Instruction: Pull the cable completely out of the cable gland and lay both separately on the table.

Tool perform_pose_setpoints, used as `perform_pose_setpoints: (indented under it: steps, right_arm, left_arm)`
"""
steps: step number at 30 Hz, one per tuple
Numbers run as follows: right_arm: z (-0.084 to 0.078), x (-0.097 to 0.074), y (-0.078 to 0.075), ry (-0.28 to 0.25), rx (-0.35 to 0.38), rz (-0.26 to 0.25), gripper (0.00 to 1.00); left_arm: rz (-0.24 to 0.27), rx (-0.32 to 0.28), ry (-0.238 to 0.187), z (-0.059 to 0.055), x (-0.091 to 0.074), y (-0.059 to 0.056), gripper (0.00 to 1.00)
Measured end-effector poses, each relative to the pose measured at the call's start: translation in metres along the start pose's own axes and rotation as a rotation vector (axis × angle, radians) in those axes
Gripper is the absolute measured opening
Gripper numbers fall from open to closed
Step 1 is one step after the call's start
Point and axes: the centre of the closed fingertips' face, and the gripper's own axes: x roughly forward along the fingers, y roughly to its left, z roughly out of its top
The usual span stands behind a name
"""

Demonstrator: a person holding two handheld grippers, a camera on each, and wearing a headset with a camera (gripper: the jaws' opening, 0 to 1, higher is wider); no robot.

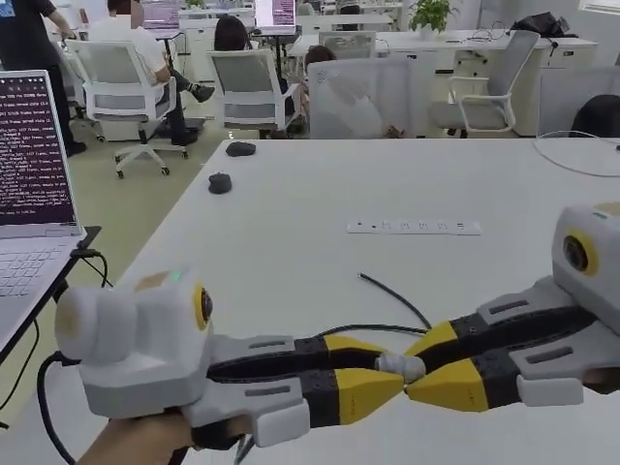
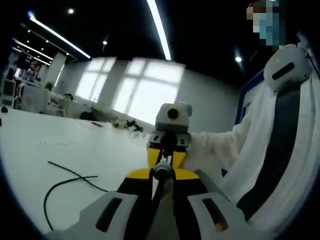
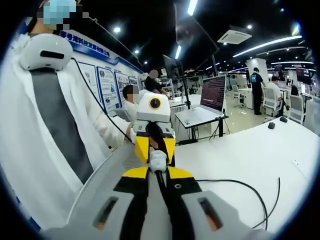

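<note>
Left gripper (image 1: 391, 369) meets right gripper (image 1: 416, 374); both seemingly pinch rounded pale gland (image 1: 399, 365).

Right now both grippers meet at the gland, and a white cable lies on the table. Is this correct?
No: the cable is black, not white, as the head view shows. The left gripper and right gripper do meet at the gland, and the cable lies on the table.
</note>
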Motion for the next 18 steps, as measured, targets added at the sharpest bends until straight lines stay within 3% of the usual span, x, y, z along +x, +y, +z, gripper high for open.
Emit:
perform_pose_setpoints:
  steps: [5,11,12,13,16,18]
  right_arm:
    - [0.001,0.0,-0.001,-0.03,0.019,-0.008,0.13]
    - [0.0,0.001,-0.003,-0.027,0.017,-0.036,0.12]
    - [-0.001,0.001,-0.003,-0.019,-0.002,-0.047,0.12]
    - [-0.001,0.002,-0.006,-0.003,-0.075,-0.068,0.12]
    - [-0.003,0.005,-0.002,0.003,-0.073,-0.061,0.11]
    - [-0.001,0.004,-0.006,0.001,-0.17,-0.094,0.11]
  left_arm:
    - [0.011,-0.004,0.002,0.0,0.0,0.002,0.14]
    - [0.02,-0.029,0.011,-0.002,0.0,0.005,0.14]
    - [0.02,-0.029,0.011,-0.003,-0.001,0.006,0.14]
    - [0.021,-0.032,0.011,-0.003,-0.002,0.007,0.14]
    - [0.003,-0.102,0.011,-0.006,-0.005,0.008,0.13]
    - [0.006,-0.145,-0.003,-0.005,-0.005,0.012,0.13]
